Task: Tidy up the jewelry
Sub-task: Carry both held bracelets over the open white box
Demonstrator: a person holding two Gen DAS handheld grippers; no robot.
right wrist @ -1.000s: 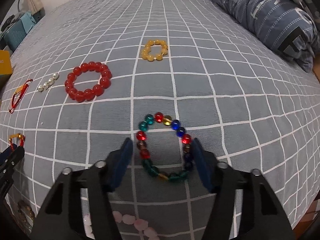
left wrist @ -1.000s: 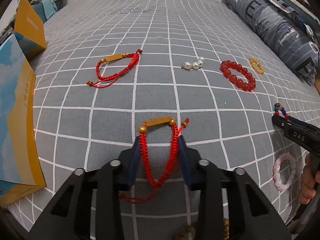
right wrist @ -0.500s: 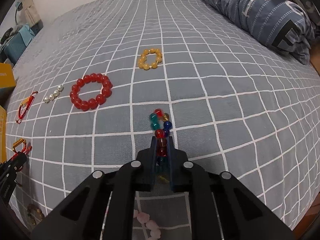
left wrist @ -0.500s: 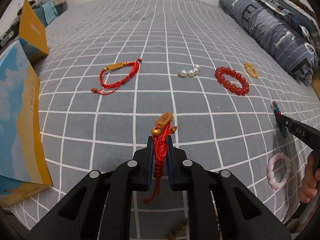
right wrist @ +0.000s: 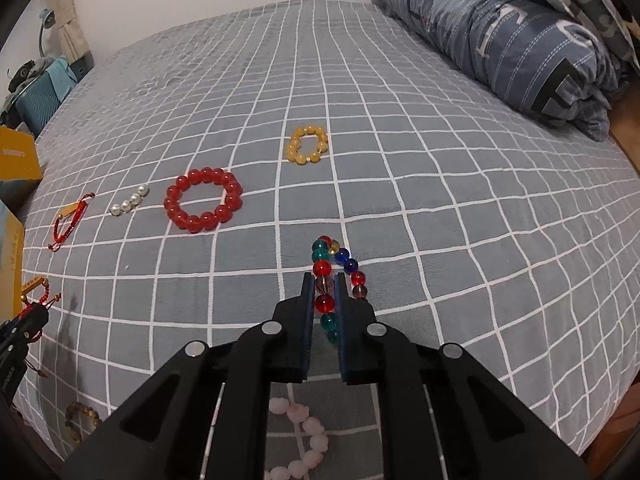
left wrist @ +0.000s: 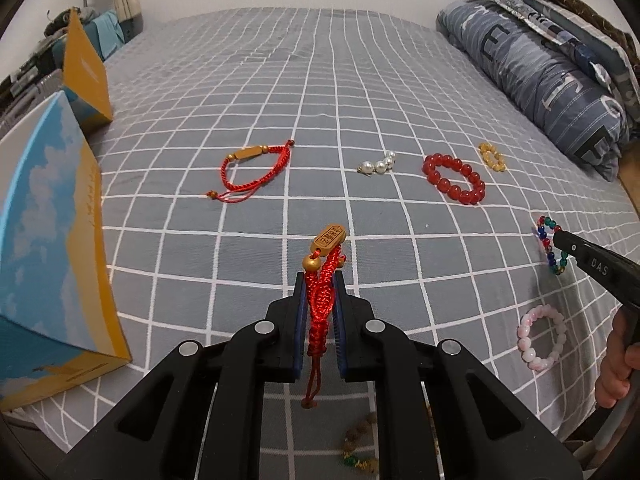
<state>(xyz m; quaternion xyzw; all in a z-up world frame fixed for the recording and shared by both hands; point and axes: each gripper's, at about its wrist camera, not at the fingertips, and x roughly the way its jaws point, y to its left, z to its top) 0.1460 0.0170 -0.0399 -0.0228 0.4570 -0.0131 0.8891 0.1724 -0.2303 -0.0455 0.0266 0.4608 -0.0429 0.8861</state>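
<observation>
My left gripper is squeezed tight on a red cord bracelet. Its gold tag sticks out past the tips, and the cord ends hang down between the fingers. The bracelet is lifted off the bed.

My right gripper is pinched on a bead bracelet with red, green, blue and purple beads. One side of the loop is between the fingers. The other side hangs just outside the right finger.

More jewelry lies on the grey checked bed, farther away. There is a second red cord bracelet, a small row of pearls, a big red bead ring and a little yellow bead ring. They sit in a line, apart from each other.

A pink bead bracelet lies near my right hand. Some brown beads lie at the near edge of the bed.

A blue and yellow box stands on my left. A folded quilt lies along the right side
</observation>
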